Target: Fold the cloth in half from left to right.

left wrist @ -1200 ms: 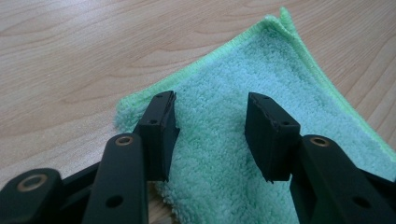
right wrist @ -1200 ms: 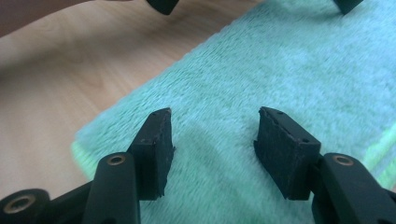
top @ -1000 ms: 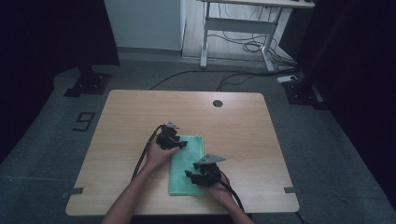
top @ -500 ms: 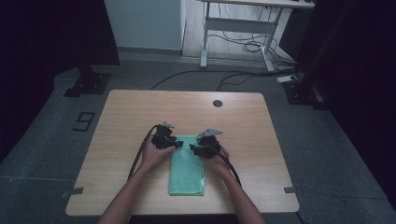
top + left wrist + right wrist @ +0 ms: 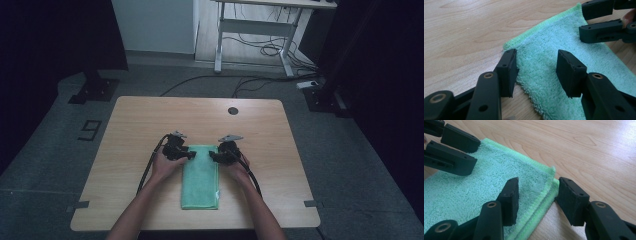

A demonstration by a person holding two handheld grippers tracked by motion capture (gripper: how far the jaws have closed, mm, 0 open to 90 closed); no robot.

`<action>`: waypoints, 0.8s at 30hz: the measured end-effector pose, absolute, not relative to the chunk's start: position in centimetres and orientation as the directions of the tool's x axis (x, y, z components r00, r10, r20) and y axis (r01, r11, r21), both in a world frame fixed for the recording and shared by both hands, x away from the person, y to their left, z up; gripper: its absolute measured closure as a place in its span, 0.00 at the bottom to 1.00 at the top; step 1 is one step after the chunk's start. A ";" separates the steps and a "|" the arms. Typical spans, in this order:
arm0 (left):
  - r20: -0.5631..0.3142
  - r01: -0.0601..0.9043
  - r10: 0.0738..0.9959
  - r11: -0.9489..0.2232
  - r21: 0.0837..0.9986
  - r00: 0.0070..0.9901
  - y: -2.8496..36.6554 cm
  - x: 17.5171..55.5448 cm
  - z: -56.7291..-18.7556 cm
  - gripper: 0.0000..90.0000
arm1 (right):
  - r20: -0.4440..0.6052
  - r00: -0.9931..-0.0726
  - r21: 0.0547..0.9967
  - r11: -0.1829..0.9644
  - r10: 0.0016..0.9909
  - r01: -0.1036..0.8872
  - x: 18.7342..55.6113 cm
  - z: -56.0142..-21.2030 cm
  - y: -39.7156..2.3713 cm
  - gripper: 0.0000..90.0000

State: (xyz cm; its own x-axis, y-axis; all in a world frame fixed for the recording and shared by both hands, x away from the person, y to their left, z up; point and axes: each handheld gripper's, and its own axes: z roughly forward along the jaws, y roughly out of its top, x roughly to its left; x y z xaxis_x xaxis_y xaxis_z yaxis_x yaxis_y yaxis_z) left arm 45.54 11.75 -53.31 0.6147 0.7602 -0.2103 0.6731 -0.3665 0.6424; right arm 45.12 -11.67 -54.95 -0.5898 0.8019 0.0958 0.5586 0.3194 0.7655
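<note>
A green towel (image 5: 200, 177) lies folded in a long strip on the wooden table (image 5: 150, 115), its short far edge between my two grippers. My left gripper (image 5: 187, 155) is open at the far left corner; in the left gripper view its jaws (image 5: 536, 65) straddle that corner of the towel (image 5: 541, 42) without pressing it. My right gripper (image 5: 214, 156) is open at the far right corner; the right gripper view has its jaws (image 5: 537, 192) on either side of the towel's (image 5: 481, 187) layered edge. Each gripper view also catches the other gripper: the right one (image 5: 599, 22), the left one (image 5: 456, 147).
A dark round hole (image 5: 233, 110) sits near the table's far edge. Bare wood surrounds the towel on all sides. Beyond the table stand a white desk frame (image 5: 252, 30), floor cables (image 5: 260, 85) and black stand bases (image 5: 95, 90).
My right gripper has travelled from beside the towel's near right part up to its far right corner. The left gripper has stayed at the far left corner.
</note>
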 end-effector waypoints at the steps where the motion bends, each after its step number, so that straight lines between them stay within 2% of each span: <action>1: -0.201 0.664 0.763 -0.363 0.654 0.615 11.8 45.4 -53.1 0.55 | 0.090 -0.591 0.770 0.321 0.801 0.552 45.1 -54.9 -11.8 0.56; 10: -0.208 0.659 0.796 -0.289 0.694 0.568 14.3 45.9 -51.8 0.56 | 0.117 -0.562 0.803 0.255 0.819 0.538 45.3 -53.3 -13.5 0.56; 24: -0.232 0.687 0.804 -0.273 0.674 0.547 14.4 47.0 -53.5 0.58 | 0.180 -0.546 0.784 0.216 0.818 0.582 46.9 -54.7 -13.6 0.55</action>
State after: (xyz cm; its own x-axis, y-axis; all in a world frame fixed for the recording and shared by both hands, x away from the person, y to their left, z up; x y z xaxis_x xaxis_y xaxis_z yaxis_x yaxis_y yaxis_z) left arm 46.97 14.39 -53.53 0.5472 0.8044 -0.2315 0.6865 -0.2730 0.6739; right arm 46.86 -13.59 -54.69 -0.5463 0.8180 0.1803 0.5821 0.2159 0.7840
